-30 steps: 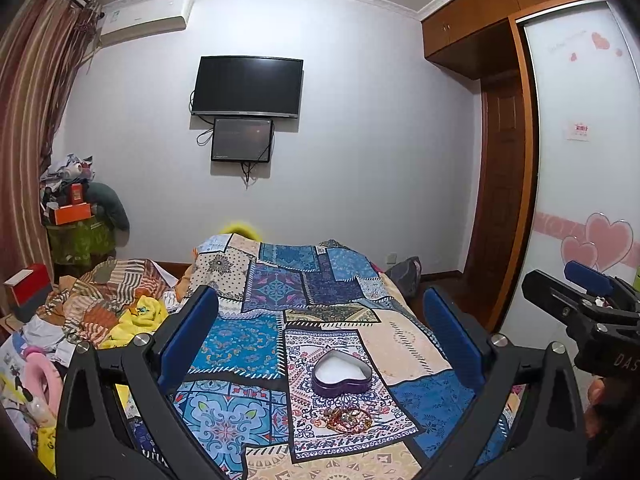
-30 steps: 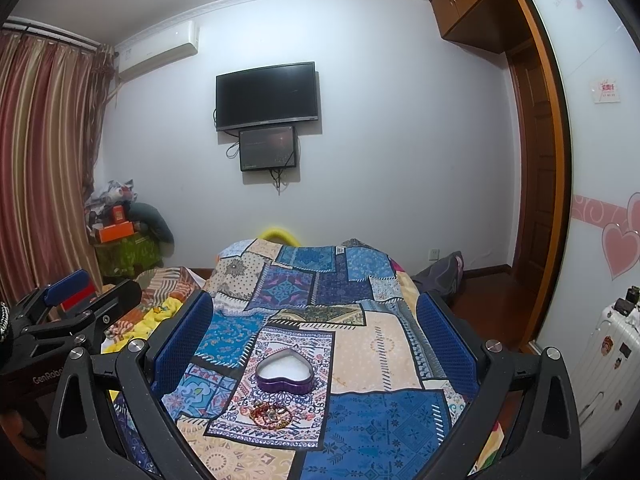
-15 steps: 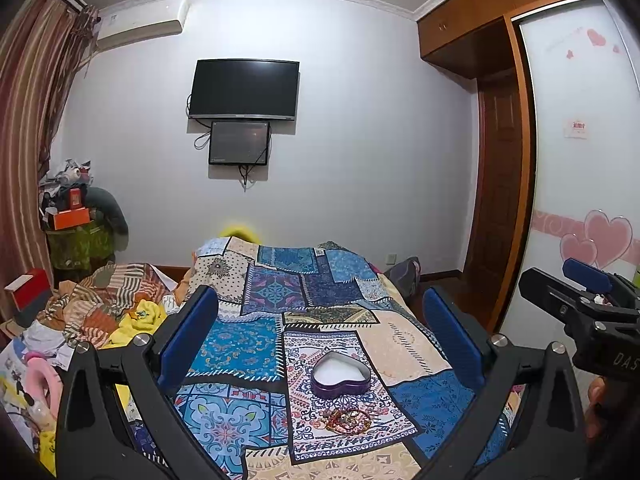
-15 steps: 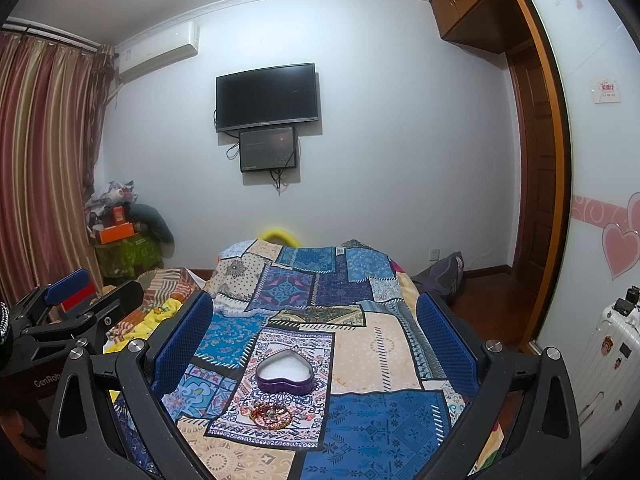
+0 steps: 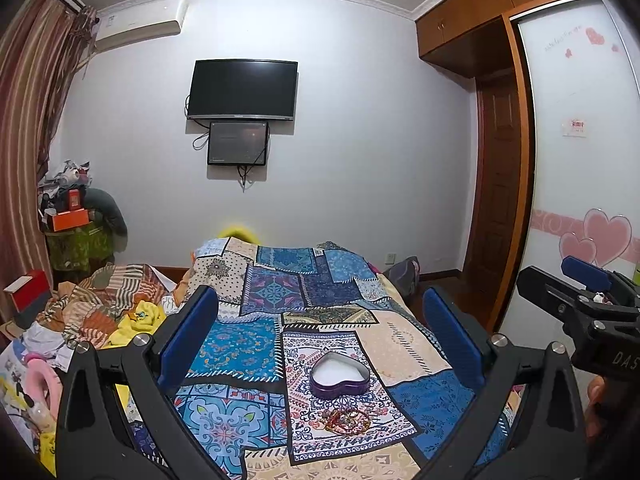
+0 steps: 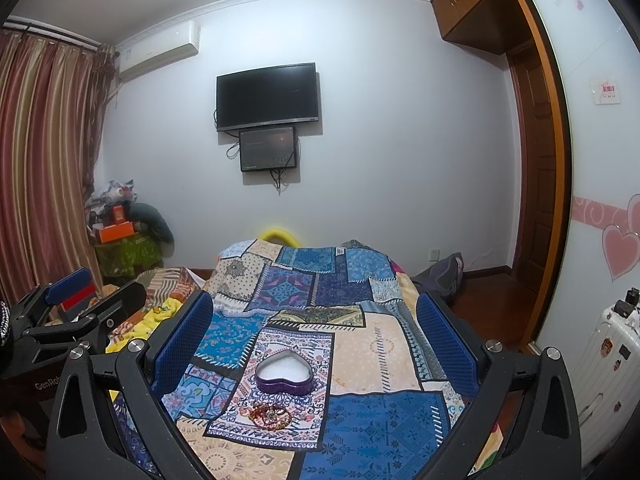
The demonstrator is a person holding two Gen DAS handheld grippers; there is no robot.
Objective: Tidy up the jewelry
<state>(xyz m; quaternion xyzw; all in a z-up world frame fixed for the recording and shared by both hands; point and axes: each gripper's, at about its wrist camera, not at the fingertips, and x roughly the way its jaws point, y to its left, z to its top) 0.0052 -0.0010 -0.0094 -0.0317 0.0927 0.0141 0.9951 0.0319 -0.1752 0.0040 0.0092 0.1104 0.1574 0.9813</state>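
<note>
A purple heart-shaped tin (image 5: 339,376) with a white inside lies open on the patchwork bedspread (image 5: 248,344); it also shows in the right wrist view (image 6: 285,373). A small heap of red and gold bead jewelry (image 5: 346,421) lies just in front of the tin, also in the right wrist view (image 6: 269,413). My left gripper (image 5: 320,344) is open and empty, held above the bed short of the tin. My right gripper (image 6: 312,340) is open and empty, likewise above the bed. Each gripper shows at the edge of the other's view.
A TV (image 5: 243,90) and a small screen hang on the far wall. Piled clothes (image 5: 92,312) and boxes lie left of the bed. A wardrobe with heart stickers (image 5: 580,216) and a white suitcase (image 6: 604,380) stand at the right.
The left wrist view has shifted slightly left. Both grippers stay open and the tin and jewelry have not moved.
</note>
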